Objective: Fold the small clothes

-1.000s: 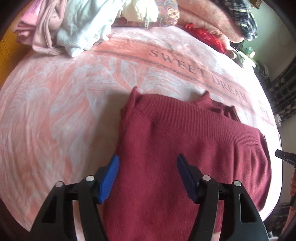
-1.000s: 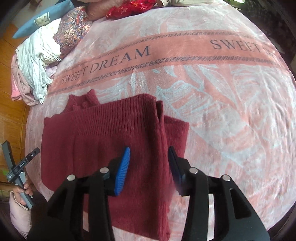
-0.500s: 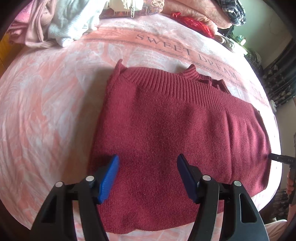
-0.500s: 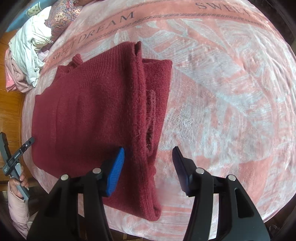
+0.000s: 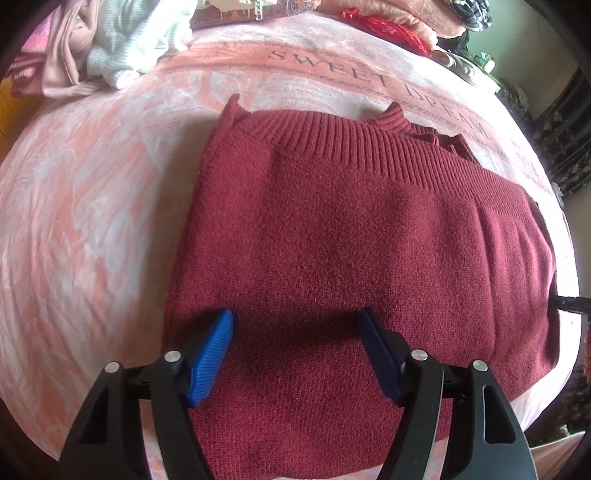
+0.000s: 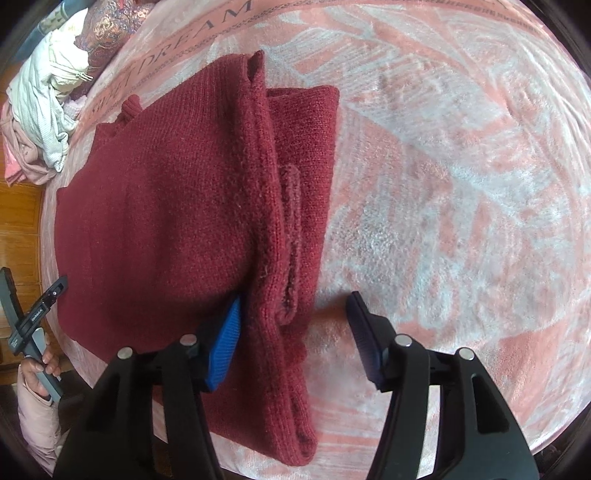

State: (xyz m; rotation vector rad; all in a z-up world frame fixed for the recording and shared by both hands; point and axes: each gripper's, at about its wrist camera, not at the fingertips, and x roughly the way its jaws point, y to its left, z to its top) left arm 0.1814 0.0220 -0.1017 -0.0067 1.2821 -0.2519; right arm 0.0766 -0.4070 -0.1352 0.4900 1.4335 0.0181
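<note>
A dark red knit sweater [image 5: 351, 251] lies folded on the pink blanket [image 5: 92, 206], ribbed hem toward the far side. My left gripper [image 5: 295, 332] hovers low over its near left part. The blue pads [image 5: 212, 350] stand wide apart and are opening, with only flat knit beneath them. In the right wrist view the sweater [image 6: 166, 206] shows its layered right edge. My right gripper [image 6: 293, 321] straddles that edge. One pad [image 6: 225, 339] rests on the knit and the other sits over the blanket. Its jaws are closing but do not pinch the fabric.
A heap of pale and pink clothes [image 5: 110, 48] sits at the back left, with a red item [image 5: 388, 26] and pillows behind. The blanket's "SWEET DREAM" band [image 5: 369, 77] runs past the sweater. A hand [image 6: 37, 365] holds the left gripper at the bed's near edge.
Both grippers sank closer to the sweater. The left jaws spread a little wider. The right gripper shifted from over the sweater's body to its right folded edge.
</note>
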